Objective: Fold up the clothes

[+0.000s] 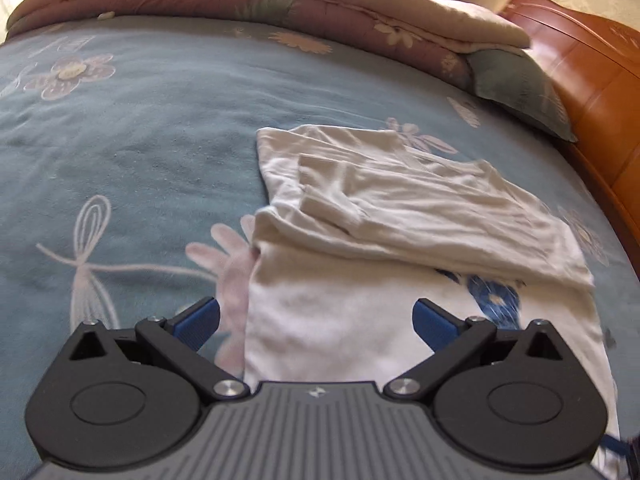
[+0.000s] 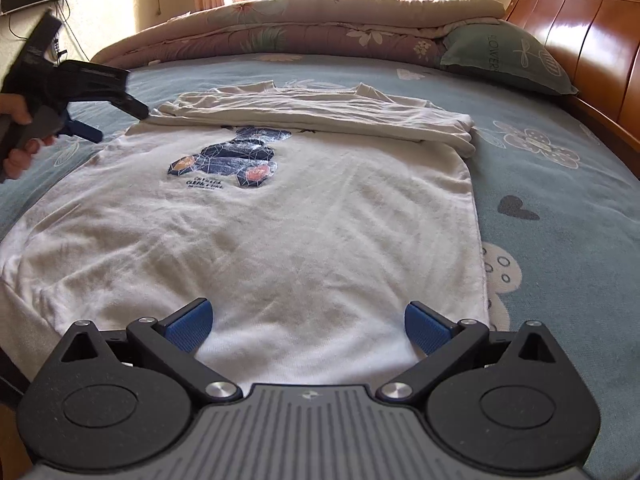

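a white t-shirt [image 2: 280, 240] with a dark printed graphic [image 2: 228, 162] lies flat on the blue flowered bedspread [image 2: 560, 208], its upper part folded down into a band [image 2: 320, 114] beyond the print. the right gripper [image 2: 308, 326] hovers over the near hem, jaws wide apart with cloth showing between them. the left gripper [image 1: 316, 320] sits at the shirt's side edge, jaws also apart, nothing clamped; the folded band lies ahead of its right finger. a folded quilt [image 2: 300, 28] lies well beyond both.

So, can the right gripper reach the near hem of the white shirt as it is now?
Probably yes: the right gripper is open just above the white shirt, whose near hem lies flat with nothing in between.
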{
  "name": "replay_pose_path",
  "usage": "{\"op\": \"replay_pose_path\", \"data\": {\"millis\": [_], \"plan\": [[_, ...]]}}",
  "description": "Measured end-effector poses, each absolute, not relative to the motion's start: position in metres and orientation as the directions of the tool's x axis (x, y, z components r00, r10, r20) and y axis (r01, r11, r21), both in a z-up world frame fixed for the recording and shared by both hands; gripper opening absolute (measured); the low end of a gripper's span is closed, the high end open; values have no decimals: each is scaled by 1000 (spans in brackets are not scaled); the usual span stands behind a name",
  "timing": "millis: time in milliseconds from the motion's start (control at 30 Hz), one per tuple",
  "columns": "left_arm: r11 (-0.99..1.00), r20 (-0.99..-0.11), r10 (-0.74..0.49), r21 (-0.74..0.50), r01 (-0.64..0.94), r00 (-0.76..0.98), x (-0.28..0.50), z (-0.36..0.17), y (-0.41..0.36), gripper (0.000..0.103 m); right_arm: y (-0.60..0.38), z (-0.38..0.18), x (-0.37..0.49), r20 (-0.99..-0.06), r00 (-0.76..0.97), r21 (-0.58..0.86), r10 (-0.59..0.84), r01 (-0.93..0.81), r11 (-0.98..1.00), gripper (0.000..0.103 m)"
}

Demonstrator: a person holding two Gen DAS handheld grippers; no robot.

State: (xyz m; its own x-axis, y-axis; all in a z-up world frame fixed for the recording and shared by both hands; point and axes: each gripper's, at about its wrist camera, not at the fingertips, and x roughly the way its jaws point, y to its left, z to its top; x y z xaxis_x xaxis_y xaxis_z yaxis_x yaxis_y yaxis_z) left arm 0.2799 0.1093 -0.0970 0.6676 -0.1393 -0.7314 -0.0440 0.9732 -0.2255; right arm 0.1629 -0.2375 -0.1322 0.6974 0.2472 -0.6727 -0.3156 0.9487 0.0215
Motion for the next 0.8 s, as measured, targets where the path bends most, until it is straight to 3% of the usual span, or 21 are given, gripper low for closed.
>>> {"op": "replay_pose_path", "data": {"millis": [200, 367, 500, 633, 800], "plan": [[952, -731, -304, -211, 221, 611, 223, -92, 52, 102, -239, -125, 147, -718, 665, 5, 203, -287, 958, 103], [958, -762, -278, -178, 223, 585, 193, -105, 41, 102, -245, -114, 138, -763, 612, 32, 206, -282, 959, 103], [964, -785, -251, -151, 218, 566, 170, -116, 32, 102, -244, -107, 127, -747, 621, 28, 239, -330, 944, 103], [979, -806, -187, -108, 172, 561, 160, -120, 37, 102, -250, -116, 129, -756, 567, 142, 327, -345, 928, 103], [986, -809, -162, -110, 125, 566, 155, -119, 51, 102, -260, -110, 120, -790, 559, 69, 252, -328, 942, 103]]}}
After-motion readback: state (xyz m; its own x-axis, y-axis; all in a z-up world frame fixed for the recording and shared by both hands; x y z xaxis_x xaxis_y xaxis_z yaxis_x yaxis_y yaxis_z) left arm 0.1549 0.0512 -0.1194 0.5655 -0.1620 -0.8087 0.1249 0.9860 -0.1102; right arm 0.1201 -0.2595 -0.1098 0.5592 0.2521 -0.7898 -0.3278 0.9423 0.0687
